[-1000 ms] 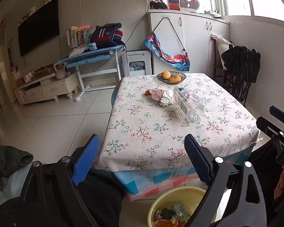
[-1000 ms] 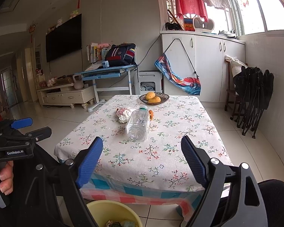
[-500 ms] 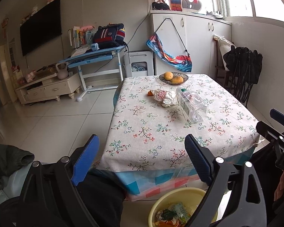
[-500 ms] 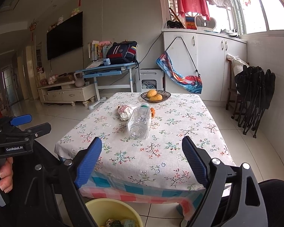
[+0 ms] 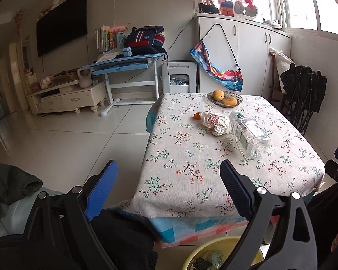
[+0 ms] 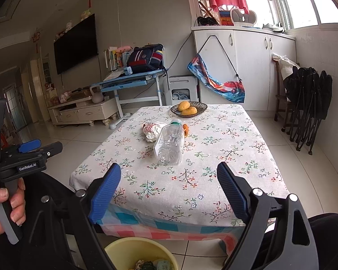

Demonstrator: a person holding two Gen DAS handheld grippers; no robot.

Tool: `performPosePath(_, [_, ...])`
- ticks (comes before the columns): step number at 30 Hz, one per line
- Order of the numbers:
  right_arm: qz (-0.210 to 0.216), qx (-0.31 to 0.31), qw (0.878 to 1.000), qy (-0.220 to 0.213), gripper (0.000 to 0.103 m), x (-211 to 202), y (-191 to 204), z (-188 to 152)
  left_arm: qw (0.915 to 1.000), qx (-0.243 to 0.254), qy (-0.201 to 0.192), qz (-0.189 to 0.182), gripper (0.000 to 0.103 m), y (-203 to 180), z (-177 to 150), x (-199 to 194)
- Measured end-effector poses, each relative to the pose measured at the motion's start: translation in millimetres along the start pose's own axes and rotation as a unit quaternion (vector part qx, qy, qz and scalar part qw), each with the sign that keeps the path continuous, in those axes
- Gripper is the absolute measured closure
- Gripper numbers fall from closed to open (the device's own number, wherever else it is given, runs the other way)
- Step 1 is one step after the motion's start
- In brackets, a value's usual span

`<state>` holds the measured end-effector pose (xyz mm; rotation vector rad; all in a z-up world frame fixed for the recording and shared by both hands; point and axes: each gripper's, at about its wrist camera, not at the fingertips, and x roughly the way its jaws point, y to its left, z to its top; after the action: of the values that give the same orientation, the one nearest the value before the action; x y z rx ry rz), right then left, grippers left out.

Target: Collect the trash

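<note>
Both held short of the near edge of the counter [image 6: 247, 135], which wears a floral cloth. Left hand-held gripper [image 5: 169, 189] wide apart, blue pads with nothing between them. Right hand-held gripper [image 6: 169, 189] likewise wide, nothing gripped. Seen from the right wrist view at the left edge: a hand [image 6: 4, 207] wrapped round the grey handle of the left tool.

On the counter, around its middle: a clear plastic bottle [image 5: 250, 133] lying on its side, green-ringed neck toward the far end. Just beside it, touching or nearly so (hard to say which), a crumpled wrapper [image 5: 216, 122], white with red print. A small orange scrap [image 5: 197, 115] at the wrapper's far side. Farther back, a shallow dark dish [image 5: 237, 97] carrying two yellow-orange fruits.

Down on the tiled floor, tucked under the near edge of the counter, a yellow bin [image 6: 124, 248] with some rubbish already inside, green and pale bits. Well apart from the bottle and wrapper above.
</note>
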<state>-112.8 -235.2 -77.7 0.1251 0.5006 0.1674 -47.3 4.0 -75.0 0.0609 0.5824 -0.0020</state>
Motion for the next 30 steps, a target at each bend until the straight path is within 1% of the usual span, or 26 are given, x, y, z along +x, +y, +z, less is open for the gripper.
performPosePath(7, [0.016, 0.015, 0.999, 0.039, 0.019, 29, -12, 15, 0.9992, 0.032, -0.002, -0.024, 0.014, -18, 23, 34])
performPosePath(9, [0.024, 0.015, 0.998, 0.055, 0.019, 42, -14, 21, 0.9984, 0.045, -0.001, -0.034, 0.014, -26, 32, 45])
performPosePath(13, [0.032, 0.014, 0.997, 0.071, 0.019, 66, -16, 31, 0.9971, 0.063, -0.005, -0.043, 0.014, -34, 49, 69])
performPosePath(20, [0.044, 0.02, 0.994, 0.102, 0.019, 114, -13, 49, 0.9968, 0.058, 0.019, -0.05, 0.014, -34, 71, 118])
performPosePath(23, [0.049, 0.013, 0.992, 0.118, 0.019, 137, -4, 52, 0.9972, 0.046, 0.031, -0.051, 0.014, -31, 76, 139])
performPosePath(26, [0.048, 0.004, 0.99, 0.131, 0.019, 160, 4, 55, 0.997, 0.028, 0.046, -0.055, 0.014, -28, 81, 159])
performPosePath(27, [0.041, 0.003, 0.99, 0.137, 0.019, 168, 5, 56, 0.9967, 0.026, 0.05, -0.058, 0.014, -27, 82, 165])
performPosePath(29, [0.037, 0.007, 0.988, 0.152, 0.019, 182, 1, 57, 0.996, 0.028, 0.058, -0.062, 0.014, -29, 84, 177])
performPosePath(30, [0.038, 0.011, 0.987, 0.153, 0.019, 187, -2, 59, 0.9957, 0.032, 0.061, -0.063, 0.014, -30, 84, 183])
